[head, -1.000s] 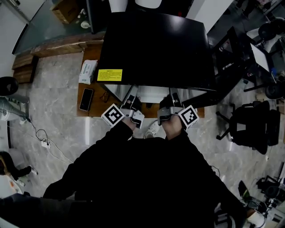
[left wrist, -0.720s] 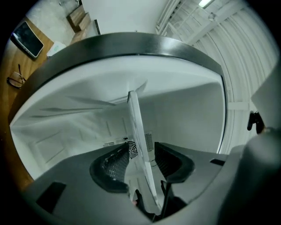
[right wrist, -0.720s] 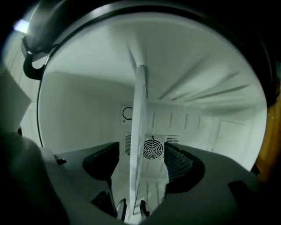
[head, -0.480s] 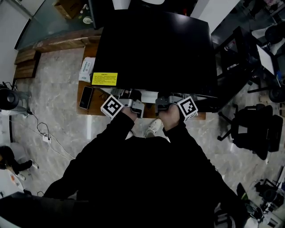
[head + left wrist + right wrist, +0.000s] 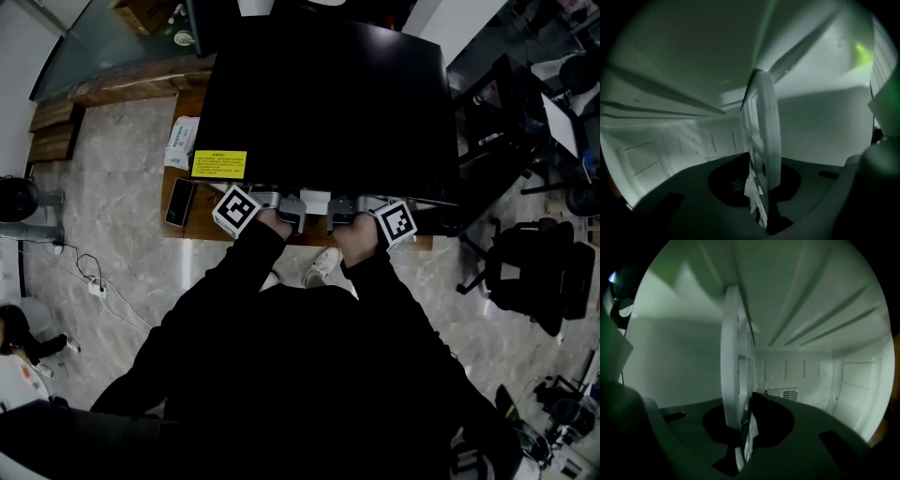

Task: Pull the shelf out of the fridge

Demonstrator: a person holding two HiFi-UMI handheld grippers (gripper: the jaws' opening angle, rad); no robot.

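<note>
Shelf [image 5: 766,122] just clamped by left gripper [image 5: 759,190] and right gripper [image 5: 743,425], tips hidden under fridge [image 5: 328,103]

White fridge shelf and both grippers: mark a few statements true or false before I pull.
1. The white plastic shelf stands between the left gripper's jaws. True; they have just been closing onto it.
2. The right gripper is empty. False: its jaws, also just closing, clamp the same shelf.
3. A yellow label sits on top of the black fridge. True.
4. A phone lies on the fridge top. False: the dark phone lies on the wooden surface beside the fridge.
</note>
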